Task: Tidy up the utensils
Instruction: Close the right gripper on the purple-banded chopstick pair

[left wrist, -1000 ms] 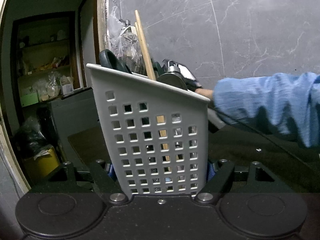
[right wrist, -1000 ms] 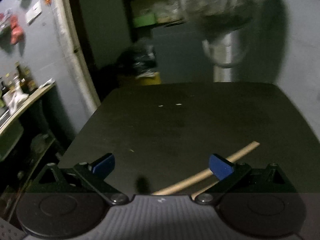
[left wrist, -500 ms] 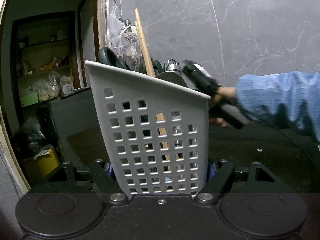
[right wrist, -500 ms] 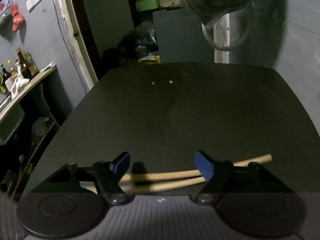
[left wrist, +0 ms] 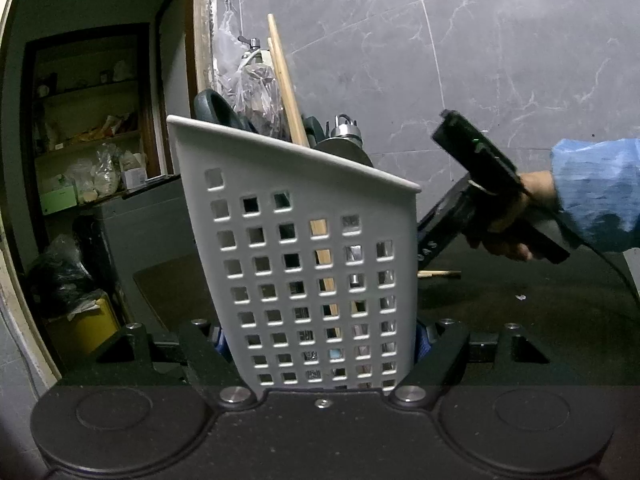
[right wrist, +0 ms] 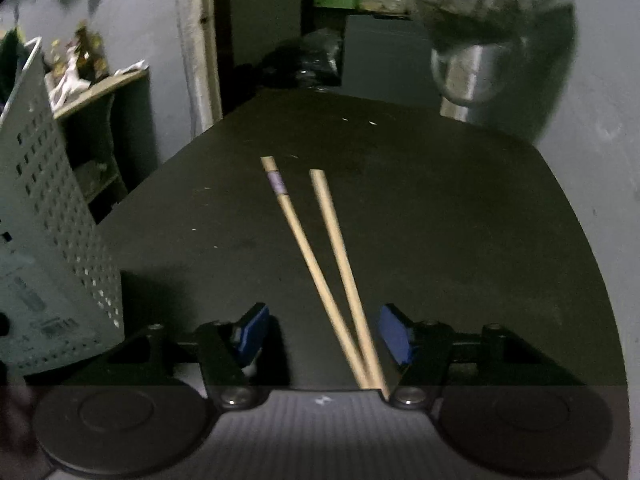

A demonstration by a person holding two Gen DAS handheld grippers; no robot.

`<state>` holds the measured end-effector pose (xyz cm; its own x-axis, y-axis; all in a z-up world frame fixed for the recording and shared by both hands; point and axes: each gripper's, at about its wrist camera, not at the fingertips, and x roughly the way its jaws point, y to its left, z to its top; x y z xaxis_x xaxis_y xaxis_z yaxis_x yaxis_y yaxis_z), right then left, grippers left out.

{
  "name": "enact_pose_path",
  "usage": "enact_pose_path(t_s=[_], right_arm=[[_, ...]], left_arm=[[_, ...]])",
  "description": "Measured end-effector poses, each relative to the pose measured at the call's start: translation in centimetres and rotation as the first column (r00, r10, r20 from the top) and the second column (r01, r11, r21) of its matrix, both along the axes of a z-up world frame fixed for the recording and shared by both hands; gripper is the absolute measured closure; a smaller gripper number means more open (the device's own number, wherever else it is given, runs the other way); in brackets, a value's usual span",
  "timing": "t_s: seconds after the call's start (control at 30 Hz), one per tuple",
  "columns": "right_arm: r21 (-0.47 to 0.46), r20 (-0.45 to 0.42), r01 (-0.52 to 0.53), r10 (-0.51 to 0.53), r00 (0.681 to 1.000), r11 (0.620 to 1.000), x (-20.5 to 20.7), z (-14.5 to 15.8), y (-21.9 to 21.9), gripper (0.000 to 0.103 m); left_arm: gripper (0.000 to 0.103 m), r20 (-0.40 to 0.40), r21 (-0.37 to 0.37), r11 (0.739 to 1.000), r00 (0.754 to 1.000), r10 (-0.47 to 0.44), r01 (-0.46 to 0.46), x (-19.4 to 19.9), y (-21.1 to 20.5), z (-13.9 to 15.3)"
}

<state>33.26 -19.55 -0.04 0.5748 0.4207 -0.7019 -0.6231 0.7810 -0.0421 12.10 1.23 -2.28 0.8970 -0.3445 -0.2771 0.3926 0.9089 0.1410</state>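
My left gripper is clamped on the lower sides of the white caddy, holding it tilted on the table. It already holds chopsticks, a dark handle and a metal piece. I keep this grip fixed; the caddy is the target and should not shift.

My right gripper stands apart over two chopsticks lying on the table toward its near edge. Its jaws have just been closing, with the sticks between them. Neither pad touches wood yet; the sticks pass close beside the right pad and leave a wide gap to the left pad.

Procedure, as I judge it:
1. Centre the jaws on the pair, where the sticks converge.
2. Close until both pads press, gathering both sticks together.
3. Lift level; an off-centre grip may let one stick pivot out.
4. Carry to the caddy at the table's left edge.
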Motion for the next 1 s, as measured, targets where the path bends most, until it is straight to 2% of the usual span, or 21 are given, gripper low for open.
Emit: enact_pose_path(t_s=[0.1, 0.17, 0.27, 0.4, 0.67, 0.83, 1.0], right_arm=[[0.019, -0.032, 0.003, -0.002, 0.999, 1.000, 0.9, 0.2, 0.6, 0.052], [0.025, -0.040, 0.030, -0.029, 0.999, 0.999, 1.3, 0.4, 0.6, 0.071], [0.036, -0.052, 0.059, -0.057, 0.997, 0.998, 1.2, 0.3, 0.2, 0.087], [0.042, -0.072, 0.096, -0.092, 0.993, 0.995, -0.5, 0.3, -0.8, 0.089], [0.070, -0.091, 0.134, -0.128, 0.988, 0.988, -9.0, -0.3, -3.7, 0.089], [0.080, -0.115, 0.154, -0.145, 0.983, 0.985, -12.7, -0.3, -5.1, 0.088], [0.127, -0.126, 0.172, -0.156, 0.980, 0.977, -13.3, -0.1, -5.7, 0.078]], left_arm=[[0.024, -0.001, -0.001, 1.000, 1.000, 0.002, -0.002, 0.0, -0.1, 0.0], [0.024, 0.000, -0.001, 1.000, 1.000, 0.002, -0.002, 0.0, -0.2, 0.0], [0.025, 0.001, -0.003, 1.000, 1.000, 0.002, -0.002, 0.0, -0.2, -0.1], [0.025, 0.001, -0.004, 1.000, 1.000, 0.001, -0.001, 0.0, -0.1, -0.2], [0.025, 0.002, -0.003, 1.000, 1.000, -0.001, 0.001, 0.0, -0.1, -0.3], [0.025, 0.004, -0.002, 1.000, 1.000, -0.001, 0.001, 0.0, 0.0, -0.4], [0.024, 0.003, 0.001, 1.000, 1.000, -0.001, 0.001, 0.0, 0.0, -0.4]])
